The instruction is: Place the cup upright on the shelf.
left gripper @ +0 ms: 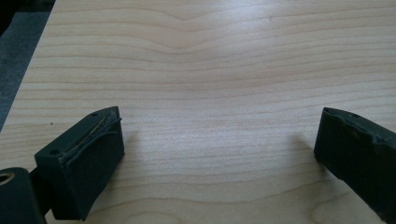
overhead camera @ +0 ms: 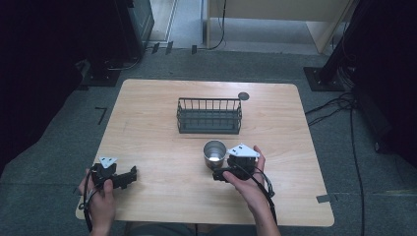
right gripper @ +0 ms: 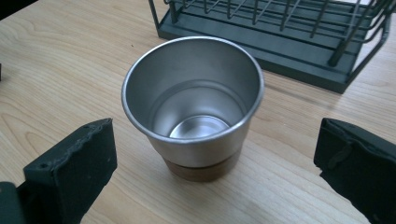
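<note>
The steel cup (right gripper: pixel 194 100) stands upright and empty on the table (overhead camera: pixel 147 128), near the empty wire basket (overhead camera: pixel 209 115). My right tongs (right gripper: pixel 212 154) gape wide just short of it, not touching. My left tongs (left gripper: pixel 217 149) rest open, well apart.

Both grippers are black, each with a grey three-cornered plate on top. The right gripper (overhead camera: pixel 222 173) trails a black cable. The jaw pads look worn.

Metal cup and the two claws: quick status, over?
Right gripper open, jaws either side of the metal cup, not touching. Left gripper open over bare table. Cup upright, empty. Wire basket beyond it; nothing between.
</note>
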The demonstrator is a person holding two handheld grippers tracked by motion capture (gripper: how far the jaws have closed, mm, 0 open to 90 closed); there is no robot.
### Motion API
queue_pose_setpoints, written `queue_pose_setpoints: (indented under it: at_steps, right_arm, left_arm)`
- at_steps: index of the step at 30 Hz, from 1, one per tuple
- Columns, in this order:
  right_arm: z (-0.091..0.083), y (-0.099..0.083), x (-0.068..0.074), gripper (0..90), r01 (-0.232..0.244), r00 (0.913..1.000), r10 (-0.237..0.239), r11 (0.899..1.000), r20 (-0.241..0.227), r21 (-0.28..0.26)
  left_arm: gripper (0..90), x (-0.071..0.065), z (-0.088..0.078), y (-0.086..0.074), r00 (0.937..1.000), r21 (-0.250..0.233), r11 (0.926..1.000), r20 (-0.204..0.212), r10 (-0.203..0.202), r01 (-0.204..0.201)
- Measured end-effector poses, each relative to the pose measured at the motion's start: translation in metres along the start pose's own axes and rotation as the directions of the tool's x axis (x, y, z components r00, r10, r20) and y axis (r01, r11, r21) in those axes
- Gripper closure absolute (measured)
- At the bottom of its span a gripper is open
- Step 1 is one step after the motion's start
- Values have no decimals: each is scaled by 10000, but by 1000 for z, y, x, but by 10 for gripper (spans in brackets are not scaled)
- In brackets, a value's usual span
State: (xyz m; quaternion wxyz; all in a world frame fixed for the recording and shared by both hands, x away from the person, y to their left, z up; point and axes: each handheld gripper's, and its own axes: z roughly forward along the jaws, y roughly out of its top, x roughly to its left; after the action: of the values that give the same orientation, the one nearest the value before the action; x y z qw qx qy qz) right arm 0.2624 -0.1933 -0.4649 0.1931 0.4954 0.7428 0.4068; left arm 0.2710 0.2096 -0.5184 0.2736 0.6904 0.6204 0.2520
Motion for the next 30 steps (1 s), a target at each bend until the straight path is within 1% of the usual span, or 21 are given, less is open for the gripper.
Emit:
queue_pose_setpoints:
  at_steps: [3, 9, 11, 14, 16, 23, 25, 26, 28, 29, 30]
  right_arm:
    - [7, 1, 4, 0, 21, 10000, -22, 10000, 37, 41]
    - [16, 3, 8, 0, 151, 9999, -150, 9998, -18, 113]
    - [19, 4, 10, 0, 176, 9998, -176, 9998, 36, 135]
    - [27, 5, 12, 0, 127, 9995, -134, 9996, 295, 242]
    - [31, 5, 14, 0, 101, 9994, -112, 9994, 317, 323]
    - [42, 5, 17, 0, 290, 9988, -308, 9984, 380, 482]
    - [46, 5, 18, 31, 361, 9982, -382, 9983, 467, 455]
    - [46, 5, 18, 31, 361, 9982, -382, 9983, 467, 455]
    - [48, 6, 19, 79, 475, 9970, -496, 9981, 587, 381]
    - [48, 6, 19, 79, 475, 9970, -496, 9981, 587, 381]
    - [48, 6, 20, 152, 564, 9948, -586, 9980, 833, 281]
  left_arm:
    - [19, 0, 0, 0, 10000, -1, 10000, 0, 0, 0]
    - [19, 0, 0, 0, 10000, -7, 10000, 4, -5, 5]
    - [19, 0, 0, 0, 10000, -1, 10000, -1, 2, -2]
    - [19, 0, 0, 0, 10000, 0, 10000, 0, 2, -2]
    - [19, 0, 0, 0, 10000, -1, 10000, 2, 0, 0]
    - [19, 0, 0, 0, 10000, -6, 10000, 3, 2, -2]
    - [19, 0, 0, 0, 10000, -6, 10000, 3, 0, 0]
    - [19, 0, 0, 0, 10000, -6, 10000, 3, 0, 0]
    - [19, 0, 0, 0, 10000, 5, 10000, 10, 33, -33]
    - [19, 0, 0, 0, 10000, 5, 10000, 10, 33, -33]
    - [19, 0, 0, 0, 10000, 8, 10000, 17, 38, -38]
